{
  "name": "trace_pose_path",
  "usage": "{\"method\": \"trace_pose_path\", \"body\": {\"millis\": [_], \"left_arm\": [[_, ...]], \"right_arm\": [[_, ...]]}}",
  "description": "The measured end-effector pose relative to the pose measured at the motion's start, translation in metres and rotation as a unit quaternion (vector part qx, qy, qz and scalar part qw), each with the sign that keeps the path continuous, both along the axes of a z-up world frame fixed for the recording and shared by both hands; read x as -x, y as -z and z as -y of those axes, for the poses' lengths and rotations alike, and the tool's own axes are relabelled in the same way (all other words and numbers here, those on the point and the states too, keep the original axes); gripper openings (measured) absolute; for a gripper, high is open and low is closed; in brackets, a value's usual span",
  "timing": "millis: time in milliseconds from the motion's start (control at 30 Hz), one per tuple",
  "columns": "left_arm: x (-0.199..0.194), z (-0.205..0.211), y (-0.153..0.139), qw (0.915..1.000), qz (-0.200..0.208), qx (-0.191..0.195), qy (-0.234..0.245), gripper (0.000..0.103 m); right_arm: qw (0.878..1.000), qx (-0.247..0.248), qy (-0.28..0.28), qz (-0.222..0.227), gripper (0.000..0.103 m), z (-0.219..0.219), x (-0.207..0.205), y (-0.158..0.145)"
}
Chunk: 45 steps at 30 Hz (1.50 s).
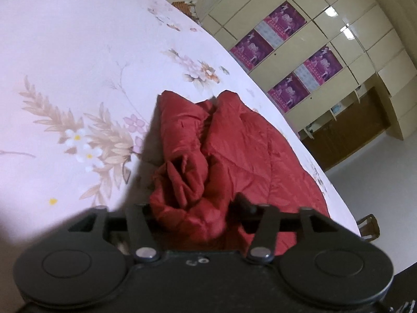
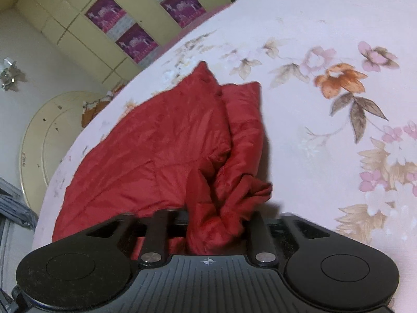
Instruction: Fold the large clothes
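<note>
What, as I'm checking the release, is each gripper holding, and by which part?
Nothing: the left gripper and right gripper stand open, with bunched folds of the red quilted jacket loose between their jaws.

The jacket was plain red; the bedsheet was pale pink with flowers; the cupboard was cream with purple pictures.

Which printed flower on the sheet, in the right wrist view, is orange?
The large flower just above the dark brown leaves, to the right of the red jacket; the pink flowers around it are paler.
</note>
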State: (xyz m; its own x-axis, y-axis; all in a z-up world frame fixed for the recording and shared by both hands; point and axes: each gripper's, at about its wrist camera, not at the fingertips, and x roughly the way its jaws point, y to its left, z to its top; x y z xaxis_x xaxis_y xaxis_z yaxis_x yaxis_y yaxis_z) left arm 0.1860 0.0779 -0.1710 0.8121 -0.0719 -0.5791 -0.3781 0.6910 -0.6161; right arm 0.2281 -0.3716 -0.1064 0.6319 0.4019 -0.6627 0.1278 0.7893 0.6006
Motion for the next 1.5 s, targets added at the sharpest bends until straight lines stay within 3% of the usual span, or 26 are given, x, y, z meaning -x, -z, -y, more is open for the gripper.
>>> {"method": "trace_pose_path", "body": {"millis": [33,67,100,167,233,267,300,333,400,467,533,567,600,633,700,733,767,867,933,967,1000,1167,1267,1500], "left_arm": [[0.003,0.001,-0.001,1.0,-0.003,-0.006,0.0,0.063],[0.008,0.002,-0.003,0.9999,-0.003,-0.011,-0.002,0.074],[0.013,0.002,-0.005,0.9999,-0.004,-0.014,-0.007,0.078],[0.026,0.001,-0.009,0.9995,-0.009,-0.018,-0.024,0.077],[0.04,-0.004,-0.011,0.9989,-0.013,-0.019,-0.04,0.067],[0.046,-0.008,-0.012,0.9989,-0.01,-0.016,-0.044,0.064],[0.052,-0.011,-0.013,0.9988,-0.005,-0.014,-0.046,0.053],[0.056,-0.012,-0.014,0.9988,-0.001,-0.016,-0.047,0.05],[0.061,-0.012,-0.015,0.9991,-0.004,-0.018,-0.037,0.045],[0.064,-0.008,-0.014,0.9993,-0.004,-0.01,-0.037,0.044],[0.065,-0.002,-0.012,0.9995,0.0,0.009,-0.032,0.054],[0.064,0.002,-0.011,0.9994,-0.005,0.016,-0.03,0.074],[0.061,0.007,-0.009,0.9993,-0.008,0.019,-0.032,0.08],[0.056,0.011,-0.007,0.9994,-0.005,0.02,-0.029,0.079],[0.042,0.015,-0.004,0.9995,-0.001,0.025,-0.021,0.076],[0.035,0.016,-0.002,0.9993,0.004,0.031,-0.018,0.073],[0.026,0.015,0.001,0.9989,0.008,0.042,-0.016,0.069],[0.008,0.011,0.008,0.9971,0.01,0.065,-0.036,0.062],[0.003,0.005,0.013,0.9946,0.014,0.087,-0.054,0.047],[0.0,0.003,0.015,0.994,0.013,0.094,-0.055,0.033],[-0.003,0.002,0.016,0.9939,0.014,0.097,-0.051,0.028],[-0.003,0.007,0.012,0.9973,0.027,0.063,-0.027,0.021],[-0.002,0.016,0.001,0.9992,0.037,0.016,-0.004,0.018],[-0.004,0.026,-0.023,0.9977,0.045,-0.043,0.026,0.018]], "right_arm": [[1.0,0.003,0.001,0.005,0.065,0.002,0.002,-0.002],[1.0,0.019,0.004,0.013,0.073,0.005,0.006,-0.006],[0.999,0.044,0.011,0.023,0.076,0.006,0.011,-0.012],[0.997,0.059,0.011,0.04,0.076,0.014,0.018,-0.019],[0.997,0.063,0.021,0.047,0.074,0.023,0.023,-0.025],[0.996,0.068,0.025,0.056,0.07,0.026,0.026,-0.028],[0.995,0.072,0.025,0.059,0.055,0.028,0.027,-0.029],[0.995,0.072,0.022,0.06,0.04,0.03,0.027,-0.031],[0.995,0.068,0.014,0.067,0.022,0.03,0.027,-0.034],[0.994,0.073,0.0,0.078,0.018,0.028,0.025,-0.038],[0.992,0.079,-0.013,0.093,0.018,0.021,0.024,-0.045],[0.992,0.077,-0.021,0.097,0.018,0.018,0.024,-0.048],[0.992,0.072,-0.032,0.102,0.018,0.012,0.023,-0.051],[0.991,0.068,-0.046,0.106,0.018,0.005,0.021,-0.054],[0.989,0.06,-0.077,0.112,0.017,-0.017,0.018,-0.058],[0.988,0.051,-0.091,0.112,0.007,-0.029,0.014,-0.059],[0.987,0.042,-0.11,0.112,0.004,-0.045,0.009,-0.06],[0.979,0.044,-0.156,0.123,0.003,-0.096,0.0,-0.061],[0.974,0.053,-0.179,0.127,0.003,-0.127,-0.006,-0.06],[0.973,0.056,-0.188,0.126,0.003,-0.141,-0.01,-0.059],[0.971,0.058,-0.195,0.122,0.003,-0.154,-0.013,-0.056],[0.969,0.095,-0.211,0.084,0.003,-0.195,-0.026,-0.025],[0.97,0.113,-0.208,0.061,0.0,-0.202,-0.033,-0.004],[0.975,0.119,-0.184,0.049,0.0,-0.202,-0.03,-0.016]]}}
